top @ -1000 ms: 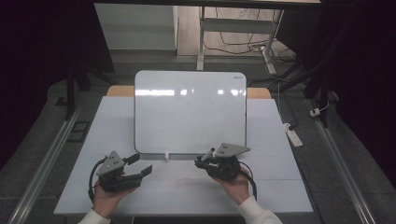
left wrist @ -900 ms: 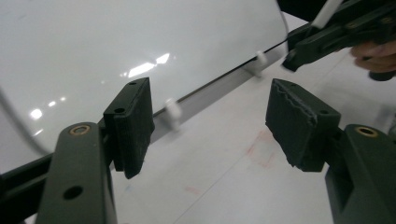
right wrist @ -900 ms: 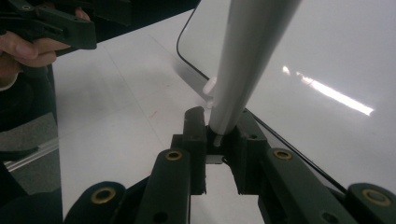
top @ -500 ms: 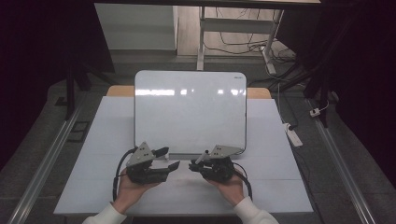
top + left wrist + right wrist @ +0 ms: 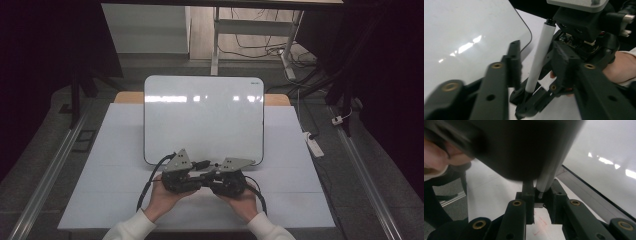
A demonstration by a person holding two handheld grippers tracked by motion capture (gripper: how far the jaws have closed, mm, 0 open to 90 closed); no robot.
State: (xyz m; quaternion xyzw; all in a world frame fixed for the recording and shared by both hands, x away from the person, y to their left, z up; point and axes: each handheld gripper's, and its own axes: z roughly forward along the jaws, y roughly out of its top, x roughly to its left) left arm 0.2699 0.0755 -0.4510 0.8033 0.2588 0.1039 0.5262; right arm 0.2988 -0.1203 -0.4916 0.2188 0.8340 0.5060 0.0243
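white marker (image 5: 539, 57) at frame center, clamped in right gripper (image 5: 216, 176); left gripper (image 5: 534, 72) jaws closing around it, not yet touching.

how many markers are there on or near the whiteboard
1. A white marker is held in the right gripper, in front of the whiteboard near edge, with the left gripper around it. Others may be hidden.

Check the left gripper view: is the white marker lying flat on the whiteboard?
No. The white marker is held up off the table by the right tool, beside the whiteboard, not on it.
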